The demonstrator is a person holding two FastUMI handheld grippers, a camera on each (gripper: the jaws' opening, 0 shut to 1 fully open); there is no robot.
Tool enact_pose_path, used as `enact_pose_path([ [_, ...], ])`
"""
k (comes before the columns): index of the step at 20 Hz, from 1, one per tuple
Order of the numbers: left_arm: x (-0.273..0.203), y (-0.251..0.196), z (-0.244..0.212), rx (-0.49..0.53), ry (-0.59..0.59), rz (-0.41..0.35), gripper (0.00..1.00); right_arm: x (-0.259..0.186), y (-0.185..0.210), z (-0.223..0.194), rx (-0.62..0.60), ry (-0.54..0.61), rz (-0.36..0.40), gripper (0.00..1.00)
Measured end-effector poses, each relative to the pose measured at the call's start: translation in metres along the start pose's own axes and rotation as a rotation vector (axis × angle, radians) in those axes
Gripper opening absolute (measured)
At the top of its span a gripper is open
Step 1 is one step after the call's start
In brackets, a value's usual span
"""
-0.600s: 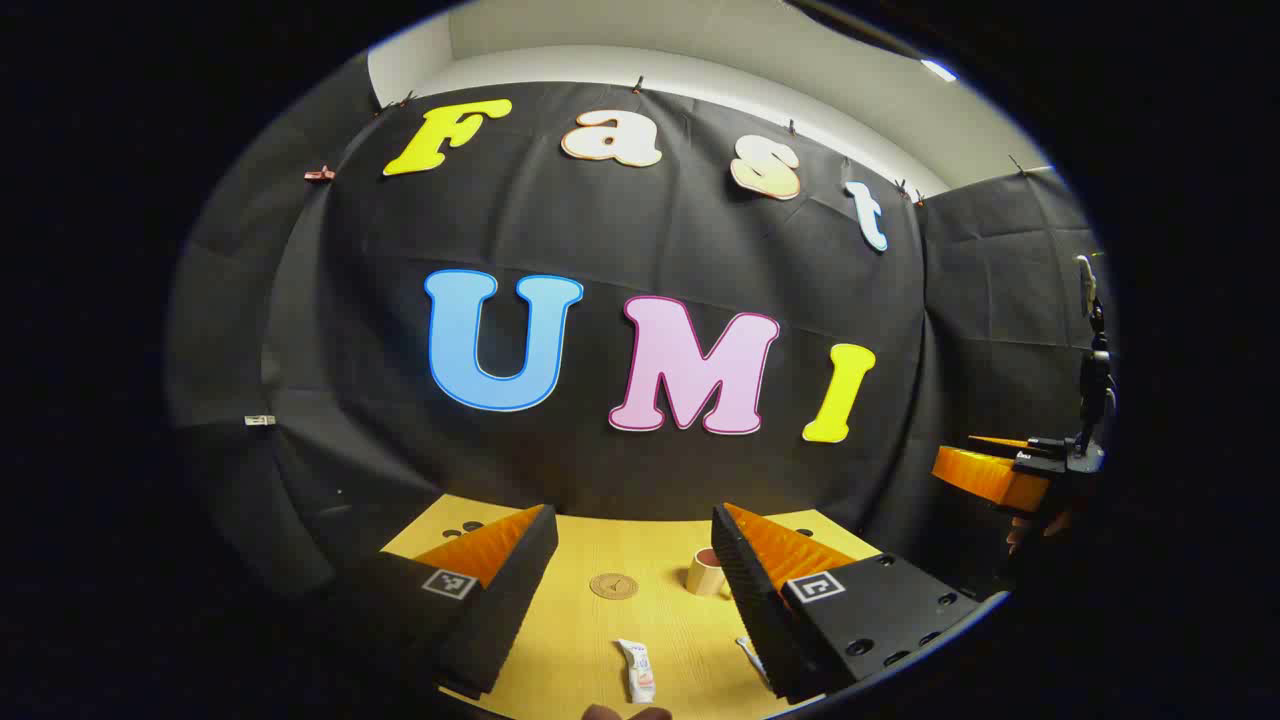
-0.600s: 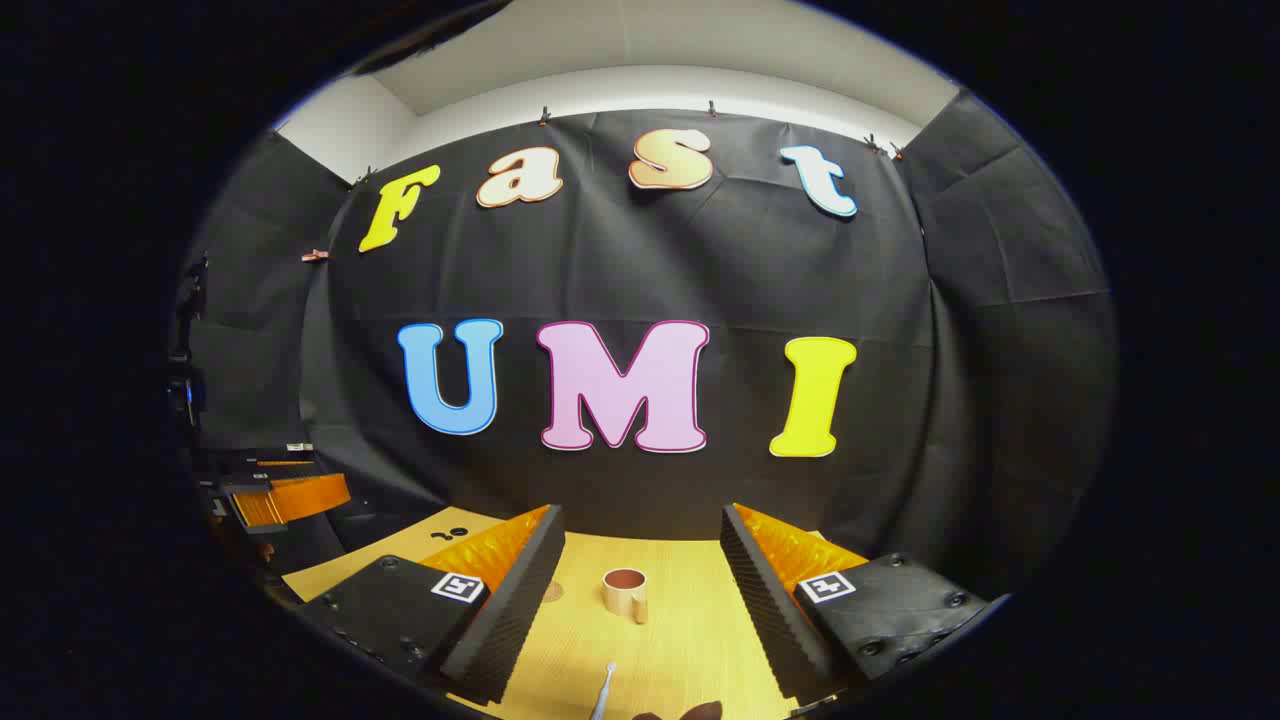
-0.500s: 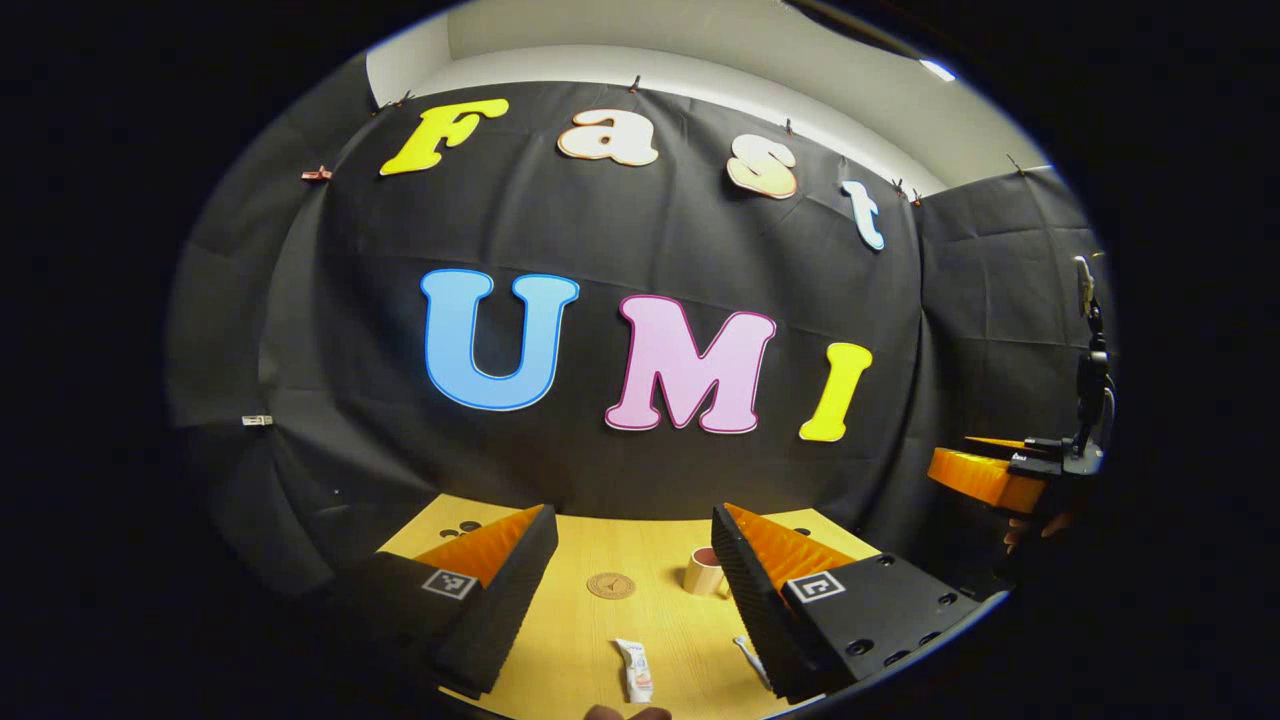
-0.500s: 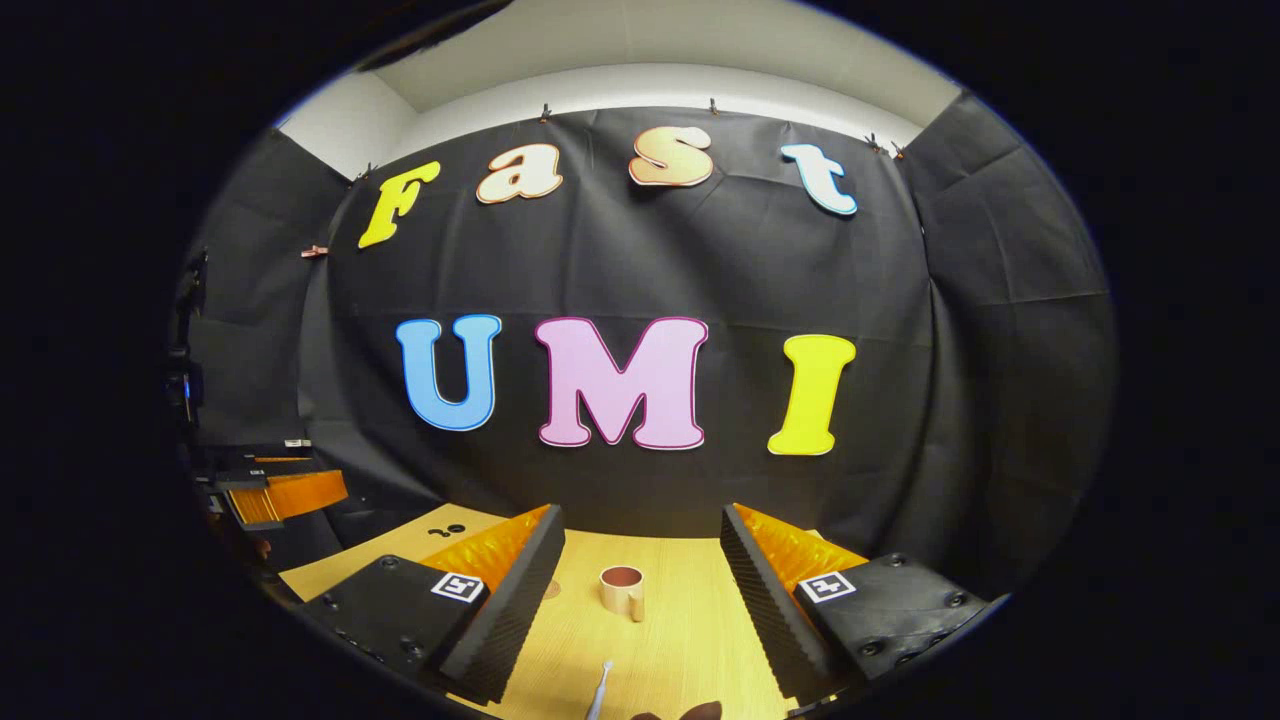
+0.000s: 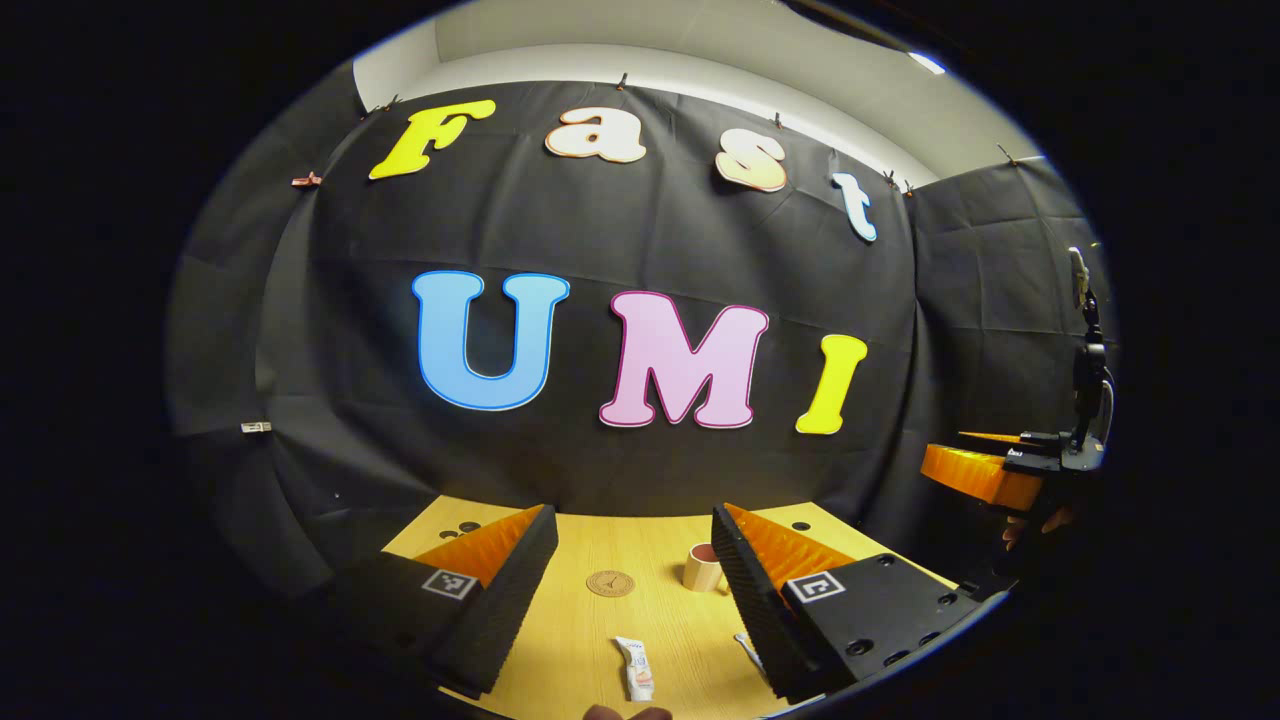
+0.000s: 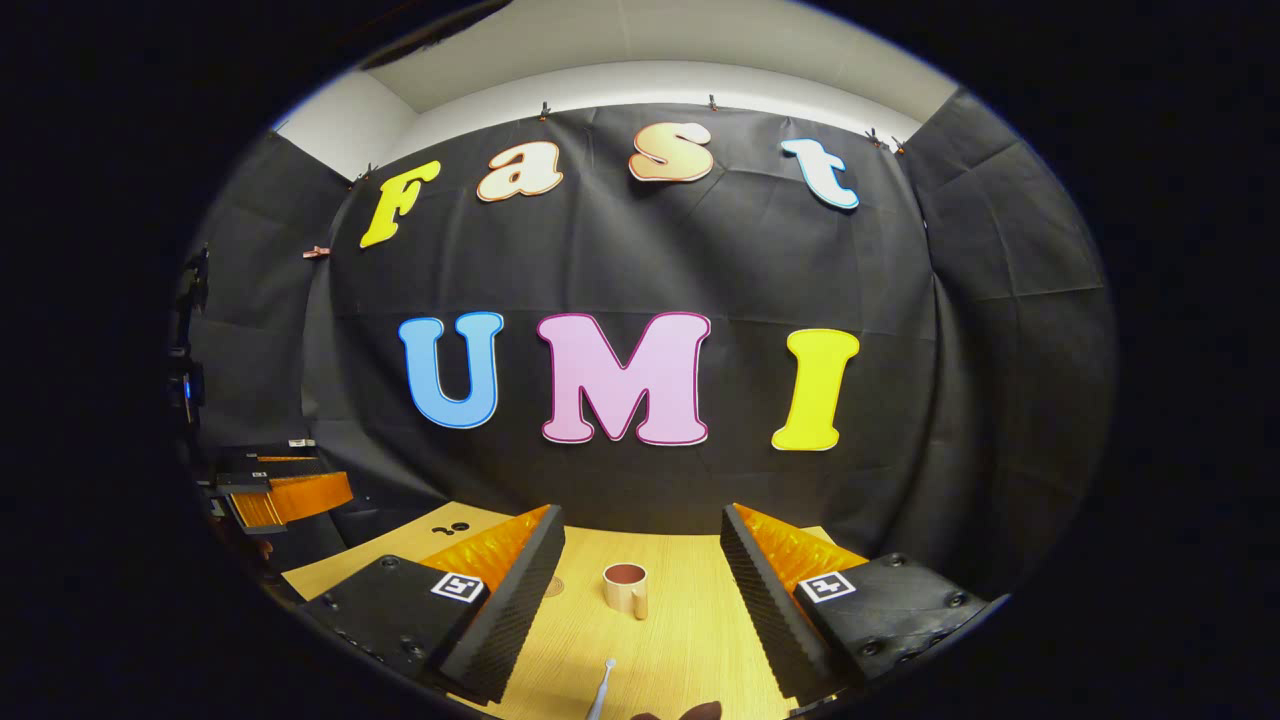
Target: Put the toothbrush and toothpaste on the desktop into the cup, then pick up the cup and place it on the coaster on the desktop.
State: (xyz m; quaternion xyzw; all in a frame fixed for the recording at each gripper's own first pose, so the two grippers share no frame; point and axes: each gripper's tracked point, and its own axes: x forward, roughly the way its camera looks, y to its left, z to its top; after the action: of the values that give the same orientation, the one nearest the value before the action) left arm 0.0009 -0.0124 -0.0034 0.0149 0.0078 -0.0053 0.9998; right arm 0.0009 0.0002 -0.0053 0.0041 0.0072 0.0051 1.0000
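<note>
So both grippers are hanging above the near edge of the wooden desktop point(image 5: 650, 545), and both are sitting wide apart with nothing between the fingers.

In the left gripper view, the left gripper point(image 5: 634, 560) is looking down at the toothpaste point(image 5: 636, 668) — a small white tube lying flat near the front edge, between its fingers in the view but well below them, not touching. The round coaster point(image 5: 610, 583) is lying further back, and the cup point(image 5: 704, 567) is standing upright just to the right of it, partly tucked behind the right-hand finger. A bit of the toothbrush point(image 5: 746, 654) is peeking out by that same finger.

In the right gripper view, the right gripper point(image 6: 642, 560) is framing the cup point(image 6: 626, 588) dead centre, with the toothbrush point(image 6: 601, 693) lying nearer the front edge — nothing in the cup as far as I can see.
</note>
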Motion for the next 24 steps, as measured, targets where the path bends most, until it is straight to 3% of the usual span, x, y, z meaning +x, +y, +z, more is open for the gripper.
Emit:
enact_pose_path([
  [10, 0.019, -0.016, -0.049, 0.027, 0.153, -0.01, 0.96, -0.005, -0.01, -0.013, -0.001, 0.027, -0.013, 0.97],
  [17, 0.061, -0.034, -0.177, 0.024, 0.505, -0.007, 0.97, -0.007, -0.023, -0.026, 0.007, 0.054, -0.026, 0.97],
  [23, 0.078, -0.008, -0.296, 0.043, 0.753, 0.112, 0.96, -0.009, -0.038, -0.031, -0.006, 0.064, -0.043, 0.97],
  [24, 0.08, -0.005, -0.309, 0.062, 0.787, 0.12, 0.91, -0.009, -0.041, -0.033, -0.005, 0.07, -0.047, 0.97],
])
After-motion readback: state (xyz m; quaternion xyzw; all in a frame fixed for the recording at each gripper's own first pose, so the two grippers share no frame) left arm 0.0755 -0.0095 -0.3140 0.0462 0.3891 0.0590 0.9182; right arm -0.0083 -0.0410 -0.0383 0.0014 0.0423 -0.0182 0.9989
